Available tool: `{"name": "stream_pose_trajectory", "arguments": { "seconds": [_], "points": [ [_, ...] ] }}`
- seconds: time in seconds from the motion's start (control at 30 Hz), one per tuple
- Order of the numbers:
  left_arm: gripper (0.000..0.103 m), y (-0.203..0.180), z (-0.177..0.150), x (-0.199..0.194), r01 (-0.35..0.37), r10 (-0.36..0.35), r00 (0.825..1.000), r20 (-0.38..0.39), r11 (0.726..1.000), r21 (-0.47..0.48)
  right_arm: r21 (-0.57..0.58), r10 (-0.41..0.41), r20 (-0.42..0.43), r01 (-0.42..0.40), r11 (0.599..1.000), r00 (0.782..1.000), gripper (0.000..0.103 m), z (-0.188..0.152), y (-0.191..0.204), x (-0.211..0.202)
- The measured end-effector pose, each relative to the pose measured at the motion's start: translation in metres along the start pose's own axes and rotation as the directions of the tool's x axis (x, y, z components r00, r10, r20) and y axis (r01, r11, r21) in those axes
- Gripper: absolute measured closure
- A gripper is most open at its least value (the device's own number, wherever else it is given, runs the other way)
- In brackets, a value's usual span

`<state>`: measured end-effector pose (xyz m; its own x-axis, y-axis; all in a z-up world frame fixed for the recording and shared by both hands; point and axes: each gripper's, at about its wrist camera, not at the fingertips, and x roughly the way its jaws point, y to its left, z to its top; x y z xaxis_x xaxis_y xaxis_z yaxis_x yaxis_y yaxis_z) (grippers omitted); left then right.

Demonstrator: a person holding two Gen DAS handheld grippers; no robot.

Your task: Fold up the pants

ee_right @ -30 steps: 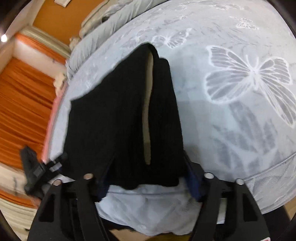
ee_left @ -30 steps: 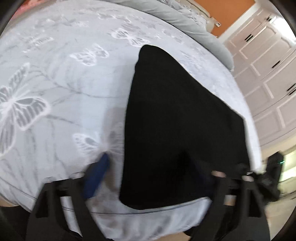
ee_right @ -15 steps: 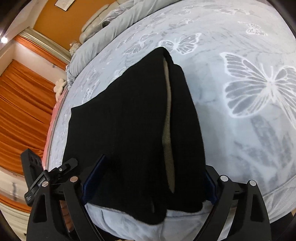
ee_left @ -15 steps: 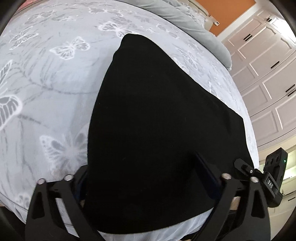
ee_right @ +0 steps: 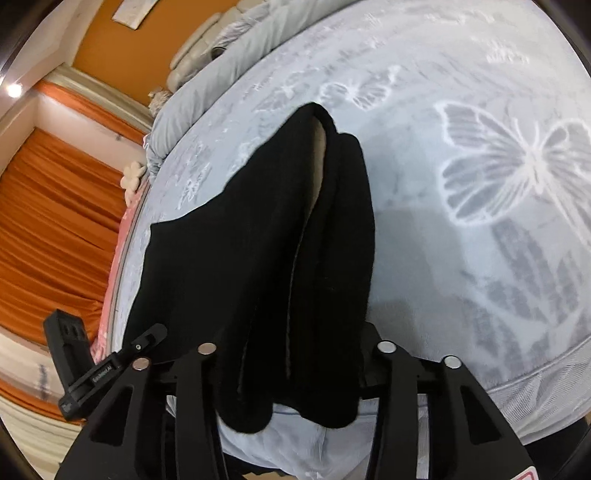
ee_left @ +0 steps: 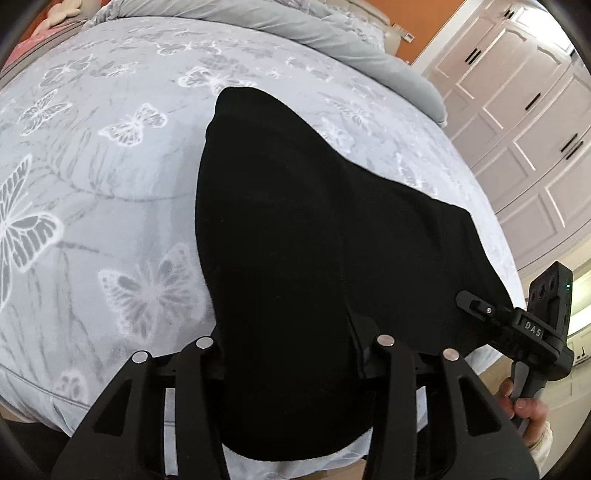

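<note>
The left claw (ee_left: 291, 373) and right claw (ee_right: 291, 373) are each straddling the near edge of the black pants (ee_left: 317, 240), lying on the butterfly bedspread (ee_left: 110, 166); whether either is clamping cannot be told. Both should be pinching the full stack before lifting. Only the right view is showing the pale lining (ee_right: 317, 162).

We're in a home bedroom: a bed with a grey butterfly-print bedspread (ee_left: 122, 192) fills most of both frames, a folded grey duvet (ee_left: 332, 33) lies along its far edge at top, white panelled wardrobe doors (ee_left: 524, 122) stand upper right, orange curtains (ee_right: 55, 229) hang at left, orange wall (ee_right: 147, 33) upper left.
</note>
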<state>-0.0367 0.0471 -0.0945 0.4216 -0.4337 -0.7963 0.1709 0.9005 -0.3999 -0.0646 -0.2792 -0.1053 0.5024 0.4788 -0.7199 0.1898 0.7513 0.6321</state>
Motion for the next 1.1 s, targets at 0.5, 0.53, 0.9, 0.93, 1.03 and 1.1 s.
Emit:
{"name": "stream_pose_trajectory", "arguments": {
  "seconds": [0.5,0.53,0.9,0.93,1.03,1.1],
  "points": [
    [0.022,0.010,0.000,0.013,-0.034,0.033,0.999,-0.025,0.998,-0.059,0.080,0.026,-0.010,-0.025,0.996,1.000,0.037,0.006,-0.008,0.008],
    [0.017,0.007,0.004,0.017,-0.035,0.033,0.999,-0.027,0.998,-0.060,0.078,0.023,-0.010,-0.022,0.997,1.000,0.035,0.006,-0.006,0.010],
    [0.065,-0.010,0.007,-0.006,0.007,-0.006,0.999,0.044,1.000,-0.018,-0.052,0.033,0.079,-0.029,0.998,0.996,0.068,-0.008,0.034,-0.021],
    [0.065,-0.011,0.005,-0.012,0.016,-0.015,0.999,0.047,1.000,-0.019,-0.077,0.032,0.086,-0.026,0.997,0.996,0.068,-0.013,0.040,-0.027],
    [0.065,-0.014,-0.008,-0.033,0.025,-0.025,0.998,0.054,1.000,-0.002,-0.088,0.041,0.071,-0.035,0.996,0.997,0.068,-0.028,0.043,-0.037],
    [0.065,-0.014,-0.017,-0.043,0.034,-0.034,0.998,0.046,0.999,-0.001,-0.079,0.042,0.056,-0.037,0.996,0.998,0.068,-0.036,0.038,-0.041]
  ]
}}
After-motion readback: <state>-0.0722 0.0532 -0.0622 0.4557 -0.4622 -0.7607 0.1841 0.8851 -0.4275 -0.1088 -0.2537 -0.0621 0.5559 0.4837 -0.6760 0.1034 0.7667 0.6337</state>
